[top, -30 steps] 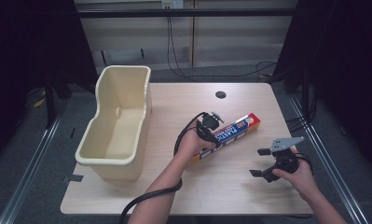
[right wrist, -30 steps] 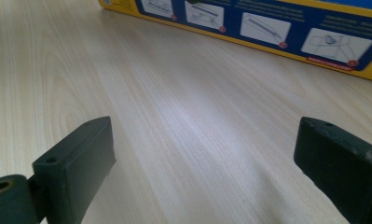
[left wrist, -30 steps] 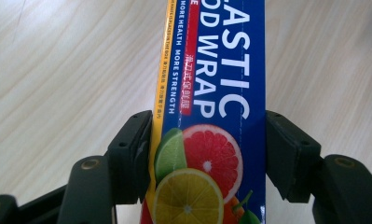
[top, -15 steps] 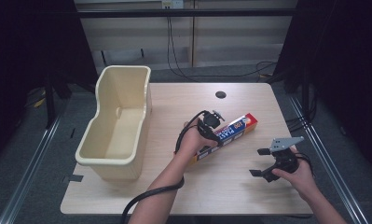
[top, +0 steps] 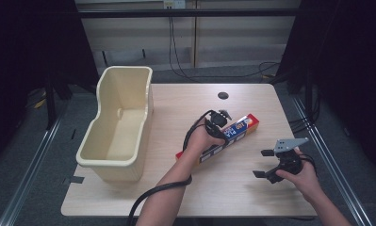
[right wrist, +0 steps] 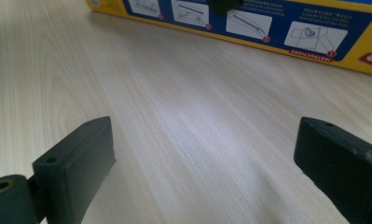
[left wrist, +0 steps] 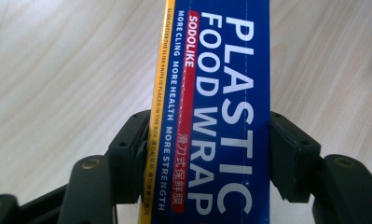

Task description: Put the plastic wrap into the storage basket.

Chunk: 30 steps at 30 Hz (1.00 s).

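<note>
A long blue and yellow box of plastic food wrap [top: 242,126] lies slantwise across the middle of the wooden table [top: 251,202]. My left gripper [top: 219,121] is shut on it from above; in the left gripper view both black pads [left wrist: 291,154] press the sides of the box [left wrist: 221,84], near its middle. My right gripper [top: 262,163] is held open low over the table at the right front, apart from the box. In the right gripper view its jaws [right wrist: 207,154] stand wide with bare wood between them, and the box's instruction side [right wrist: 267,23] lies across the far edge.
A tall cream plastic bin [top: 115,160] stands empty at the table's left side. A dark round cable hole [top: 223,95] sits near the back edge. The left gripper's black cable [top: 150,197] trails off the front edge. Floor rails run along both sides.
The box has shifted slightly to the left in my left gripper's hold. The right gripper has hardly moved and stays open.
</note>
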Available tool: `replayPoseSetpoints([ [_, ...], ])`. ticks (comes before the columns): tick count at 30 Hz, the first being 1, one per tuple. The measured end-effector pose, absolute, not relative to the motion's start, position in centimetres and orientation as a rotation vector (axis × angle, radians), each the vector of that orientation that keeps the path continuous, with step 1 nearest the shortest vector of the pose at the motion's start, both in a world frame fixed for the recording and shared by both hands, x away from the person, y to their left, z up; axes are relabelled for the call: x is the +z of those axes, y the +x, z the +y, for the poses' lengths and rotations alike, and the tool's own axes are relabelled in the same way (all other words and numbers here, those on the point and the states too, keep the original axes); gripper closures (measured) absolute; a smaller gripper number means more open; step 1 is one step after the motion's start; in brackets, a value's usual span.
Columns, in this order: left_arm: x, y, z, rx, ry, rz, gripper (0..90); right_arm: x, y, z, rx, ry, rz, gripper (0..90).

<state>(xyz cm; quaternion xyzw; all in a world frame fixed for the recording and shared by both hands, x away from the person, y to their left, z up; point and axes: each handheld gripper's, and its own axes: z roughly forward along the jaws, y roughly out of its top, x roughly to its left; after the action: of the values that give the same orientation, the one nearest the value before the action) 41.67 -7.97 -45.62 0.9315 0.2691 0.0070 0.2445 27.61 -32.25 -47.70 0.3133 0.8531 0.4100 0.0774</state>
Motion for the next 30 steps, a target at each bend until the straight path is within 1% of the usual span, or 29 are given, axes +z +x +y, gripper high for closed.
replayPoseSetpoints([
  [2, -45.4, 41.5, -7.8, -0.016, 2.529, 0.820, 40.4, -47.7, 27.6, -32.3, 1.230, 0.937, 2.555, 4.8],
  [5, -45.2, 41.4, -7.6, -0.014, 2.529, 0.818, 40.8, -47.6, 27.6, -32.3, 1.227, 0.942, 2.551, 4.8],
  [6, -44.8, 41.4, -7.3, -0.050, 2.529, 0.837, 40.7, -47.6, 27.6, -32.2, 1.228, 0.947, 2.547, 4.7],
  [10, -44.1, 41.3, -7.0, -0.077, 2.519, 0.863, 41.0, -47.7, 27.6, -32.2, 1.228, 0.942, 2.554, 4.7],
  [13, -43.2, 41.3, -6.7, -0.075, 2.533, 0.852, 41.1, -47.6, 27.6, -32.1, 1.232, 0.935, 2.555, 4.7],
  [16, -42.3, 41.2, -6.4, -0.097, 2.515, 0.896, 41.1, -47.6, 27.6, -32.1, 1.237, 0.933, 2.552, 4.5],
  [19, -41.2, 41.2, -6.0, -0.080, 2.527, 0.883, 41.2, -47.5, 27.5, -32.1, 1.240, 0.947, 2.556, 4.5],
  [24, -39.6, 41.2, -5.2, -0.074, 2.526, 0.918, 41.1, -47.5, 27.6, -32.1, 1.242, 0.937, 2.556, 4.2],
  [30, -38.5, 41.1, -4.5, -0.099, 2.518, 0.950, 41.1, -47.5, 27.6, -32.0, 1.243, 0.935, 2.554, 3.8],
])
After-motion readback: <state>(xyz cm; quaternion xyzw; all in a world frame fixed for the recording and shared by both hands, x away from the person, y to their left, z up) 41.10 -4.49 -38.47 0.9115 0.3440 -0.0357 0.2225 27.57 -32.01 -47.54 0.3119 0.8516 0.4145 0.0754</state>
